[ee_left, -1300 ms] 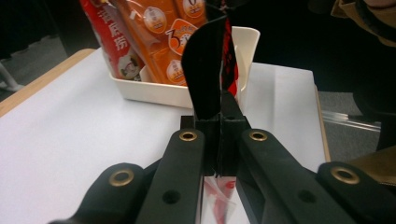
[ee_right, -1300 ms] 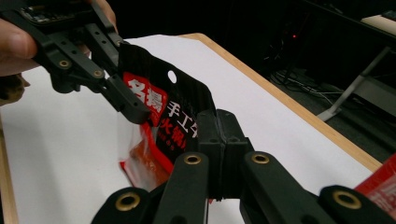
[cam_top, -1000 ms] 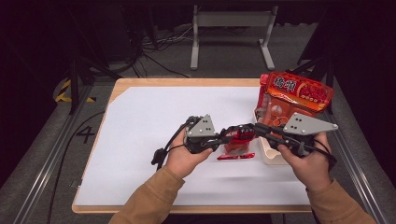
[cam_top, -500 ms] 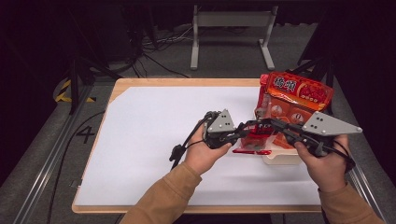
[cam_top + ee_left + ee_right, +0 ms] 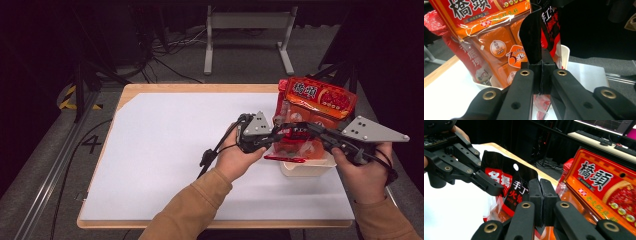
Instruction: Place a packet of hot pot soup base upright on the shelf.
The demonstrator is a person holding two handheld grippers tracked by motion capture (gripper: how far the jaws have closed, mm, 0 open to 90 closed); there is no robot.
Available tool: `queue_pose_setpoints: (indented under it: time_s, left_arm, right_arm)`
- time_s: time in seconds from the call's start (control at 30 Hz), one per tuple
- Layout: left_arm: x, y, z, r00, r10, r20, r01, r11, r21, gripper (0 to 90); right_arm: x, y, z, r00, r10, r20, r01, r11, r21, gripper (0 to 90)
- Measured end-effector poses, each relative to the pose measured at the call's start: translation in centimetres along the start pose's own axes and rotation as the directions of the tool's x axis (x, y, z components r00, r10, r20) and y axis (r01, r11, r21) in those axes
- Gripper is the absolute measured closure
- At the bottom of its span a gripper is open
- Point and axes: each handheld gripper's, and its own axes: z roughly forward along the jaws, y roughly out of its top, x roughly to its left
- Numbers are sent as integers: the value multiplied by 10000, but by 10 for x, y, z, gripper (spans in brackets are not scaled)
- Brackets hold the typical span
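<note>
Count: we see two grippers, one small black-and-red packet [image 5: 295, 134], one large orange bag [image 5: 314, 102], one white tub [image 5: 307, 167].
Left gripper [image 5: 278, 136]: we find its jaws pressed together on the packet's black top edge [image 5: 534, 35].
Right gripper [image 5: 306, 129]: its jaws have just been closing; they pinch the same packet [image 5: 509, 185] at its 3 o'clock side.
Packet place: held up between both grippers, over the tub, toward 3 o'clock on the white table sheet [image 5: 165, 150].
Around: the orange bag stands at 12 o'clock of the packet, just behind it, its foot in the tub.
In the way: the bag crowds the far side.
</note>
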Motion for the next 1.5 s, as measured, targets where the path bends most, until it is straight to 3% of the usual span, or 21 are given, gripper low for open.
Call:
queue_pose_setpoints:
  time_s: [0.2, 0.67, 1.1, 1.33, 1.5]
  left_arm:
    - [-3, -3, 17, 9996, -214, 181, 215, 9998, -42, 899]
    - [-12, -2, 46, 9973, -125, 730, 118, 9999, 97, 898]
    - [-16, -8, 71, 9938, -215, 1090, 141, 9975, 686, 882]
    - [-17, -10, 73, 9936, -215, 1107, 112, 9956, 926, 862]
    - [-17, -11, 74, 9939, -285, 1067, 194, 9962, 855, 795]
  right_arm:
    - [-7, -8, -2, 9996, 44, 263, -51, 9996, 273, 888]
    - [-22, -24, -14, 9957, 413, 834, -483, 9953, 836, 892]
    - [-27, -37, -20, 9905, 777, 1136, -940, 9848, 1458, 889]
    - [-28, -44, -18, 9897, 917, 1099, -1084, 9816, 1575, 887]
    - [-25, -51, -14, 9878, 1180, 1011, -1339, 9767, 1678, 878]
